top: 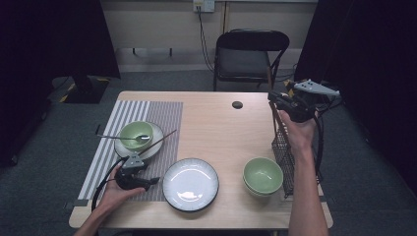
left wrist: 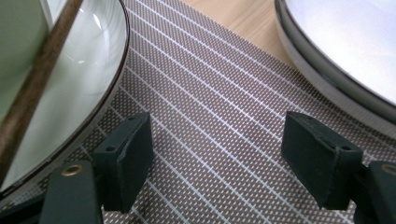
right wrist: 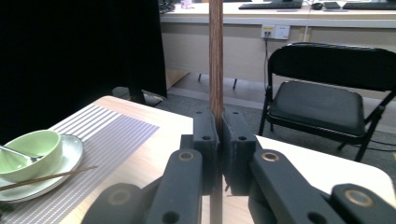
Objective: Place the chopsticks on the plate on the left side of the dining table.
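While the left gripper [left wrist: 217, 163] rests fingers apart, the right gripper [right wrist: 219, 140] clamps a chopstick [right wrist: 215, 56], no writing legible

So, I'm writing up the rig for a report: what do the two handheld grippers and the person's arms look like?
Both grippers are black, each topped with a grey three-cornered plate and trailing a black cable: the left gripper near the placemat, the right gripper by the wire basket. Up close, their jaws are dark rectangular pads on black linkage arms with brass-coloured pivot rivets. The forearms are bare; no sleeves or gloves show.

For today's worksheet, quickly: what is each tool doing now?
Left tool: open, empty, over the placemat.
Right tool: closed on a chopstick.
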Demonstrator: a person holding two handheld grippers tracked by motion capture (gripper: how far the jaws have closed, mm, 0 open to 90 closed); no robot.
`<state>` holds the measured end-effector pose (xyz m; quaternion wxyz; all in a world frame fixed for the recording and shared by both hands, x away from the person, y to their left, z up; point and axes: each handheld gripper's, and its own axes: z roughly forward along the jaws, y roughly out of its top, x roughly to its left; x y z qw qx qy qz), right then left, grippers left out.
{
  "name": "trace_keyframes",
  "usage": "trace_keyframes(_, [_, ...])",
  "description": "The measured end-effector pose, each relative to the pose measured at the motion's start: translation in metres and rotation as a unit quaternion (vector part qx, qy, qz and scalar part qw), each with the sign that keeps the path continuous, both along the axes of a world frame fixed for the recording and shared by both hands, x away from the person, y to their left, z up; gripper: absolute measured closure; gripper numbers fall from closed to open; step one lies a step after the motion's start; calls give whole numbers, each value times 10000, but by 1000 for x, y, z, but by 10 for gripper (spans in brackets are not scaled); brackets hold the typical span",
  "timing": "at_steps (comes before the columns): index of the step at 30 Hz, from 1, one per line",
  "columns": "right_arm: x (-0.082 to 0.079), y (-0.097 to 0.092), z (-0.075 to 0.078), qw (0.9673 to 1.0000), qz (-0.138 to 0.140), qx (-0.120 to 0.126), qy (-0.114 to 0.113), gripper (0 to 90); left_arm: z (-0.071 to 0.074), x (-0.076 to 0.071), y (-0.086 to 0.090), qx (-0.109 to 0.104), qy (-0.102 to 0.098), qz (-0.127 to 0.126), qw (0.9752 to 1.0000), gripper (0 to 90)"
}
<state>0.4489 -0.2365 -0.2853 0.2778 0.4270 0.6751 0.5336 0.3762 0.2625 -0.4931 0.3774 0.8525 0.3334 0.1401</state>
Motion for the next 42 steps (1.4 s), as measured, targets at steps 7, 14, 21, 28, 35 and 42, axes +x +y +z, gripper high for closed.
trace_keyframes(7, [-2,16,0,9998,188,101,-13,852,11,-3,3,-244,-100,18,9997,264])
trace_keyframes(14, [-4,31,-4,9992,371,164,13,852,24,-5,5,-488,-190,-27,9986,281])
trace_keyframes(21, [-9,46,-3,9983,553,203,18,852,36,-5,1,-733,-227,-97,9970,288])
trace_keyframes(28, [-13,59,-1,9971,699,285,-48,852,51,-6,-12,-925,-328,-297,9947,283])
trace_keyframes(35, [-16,72,-1,9957,867,308,-60,852,62,-3,-29,-1054,-429,-452,9925,284])
trace_keyframes(42, [-18,88,-3,9941,1021,350,-78,852,74,2,-48,-1201,-487,-602,9897,281])
